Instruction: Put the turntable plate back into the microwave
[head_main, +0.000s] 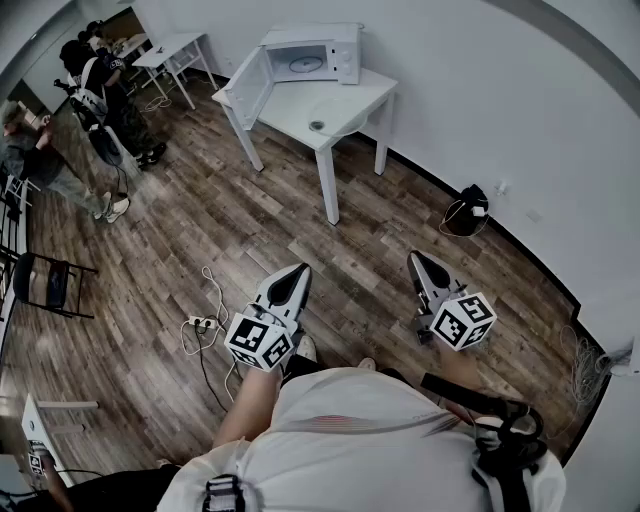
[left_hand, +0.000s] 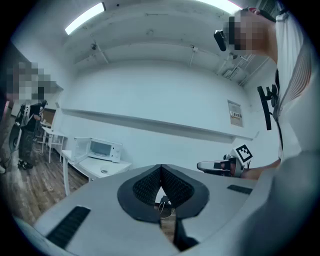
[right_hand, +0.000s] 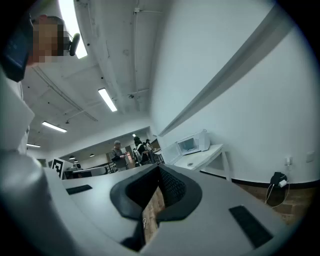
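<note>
Still well back from the bench (head_main: 372, 90) tbh, so left gripper (head_main: 301, 270) and right gripper (head_main: 416, 258) are just held level, jaws together on nothing, while the turntable plate (head_main: 317, 126) (I think) waits near the bench's front edge by the open microwave (head_main: 345, 55).

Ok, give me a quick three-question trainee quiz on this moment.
1. True or false: the microwave door is shut.
2. What do the left gripper and right gripper hold? A a plate each; B one cable; C nothing.
3. Fill in: the small round object lies on the white ___.
Key: 1 false, it stands open. 2 C, both are shut and empty. 3 table.
</note>
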